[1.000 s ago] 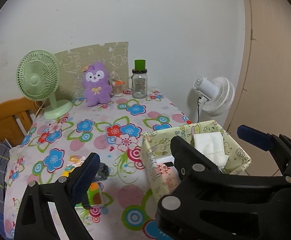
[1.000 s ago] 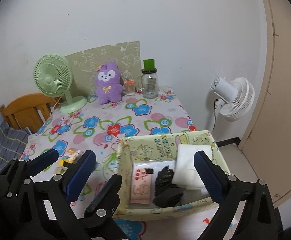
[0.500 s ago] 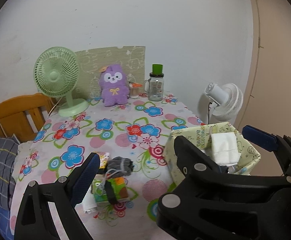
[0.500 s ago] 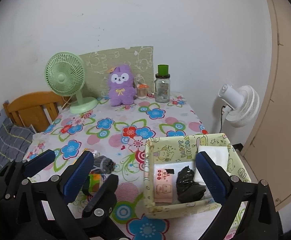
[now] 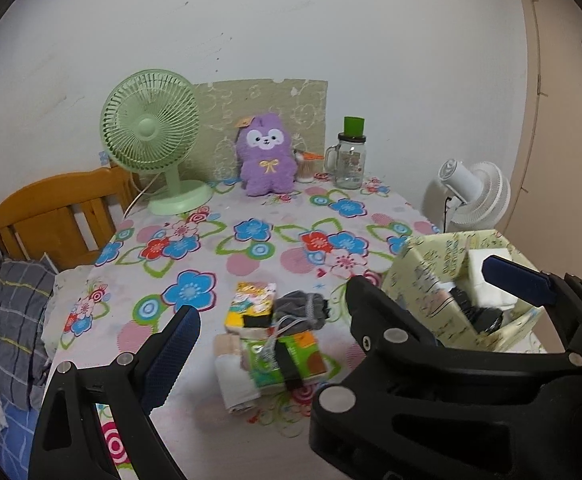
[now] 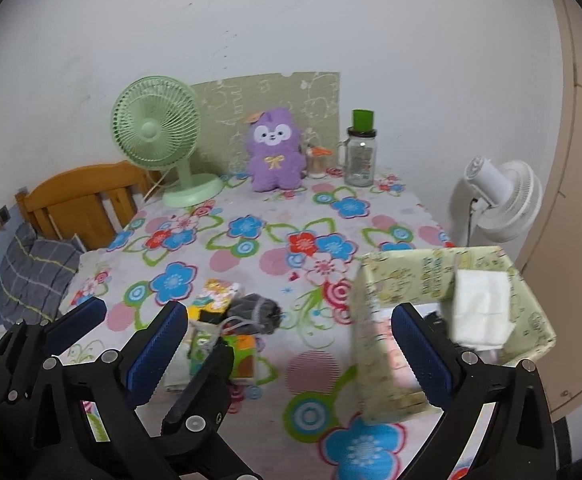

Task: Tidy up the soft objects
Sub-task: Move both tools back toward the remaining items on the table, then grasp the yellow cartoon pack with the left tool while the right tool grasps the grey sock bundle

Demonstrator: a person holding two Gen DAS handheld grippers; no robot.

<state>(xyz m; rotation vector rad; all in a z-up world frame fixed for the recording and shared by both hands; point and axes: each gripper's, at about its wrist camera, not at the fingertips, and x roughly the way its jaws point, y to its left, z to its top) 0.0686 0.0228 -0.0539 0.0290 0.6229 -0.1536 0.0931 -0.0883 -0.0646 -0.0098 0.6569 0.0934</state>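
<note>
A: What is changed from a second ago?

B: Both grippers are drawn back and up from the table (image 5: pixel 251 248). A second ago only a scrap of the pile (image 5: pixel 271 340) was seen past the left gripper (image 5: pixel 339 300); now the whole heap is in view, lying between its spread fingers. The box (image 6: pixel 391 320) was looked down into before; now it is seen from the side, close beside the right gripper (image 6: pixel 287 338).

A: How are the fingers held?

B: Released on both sides. The jaws are wide apart and nothing is gripped in either one.

A: And where are the soft things?

B: Some are already lodged in the box: a white cloth (image 6: pixel 479 304) against its far wall and a black item (image 5: pixel 483 316) beside it. The rest are left on the table just left of the box: a grey pouch (image 5: pixel 301 308) with a drawstring, a yellow packet (image 5: pixel 251 304), a green packet (image 5: pixel 287 356) and a white fold (image 5: pixel 237 384), all touching or overlapping.

A: What is meant by that for the task?

B: It is judged part done. The retreat is read as a reset, with the pile lined up for the left gripper. The tangled drawstring may drag a neighbour along when the pouch is lifted
</note>
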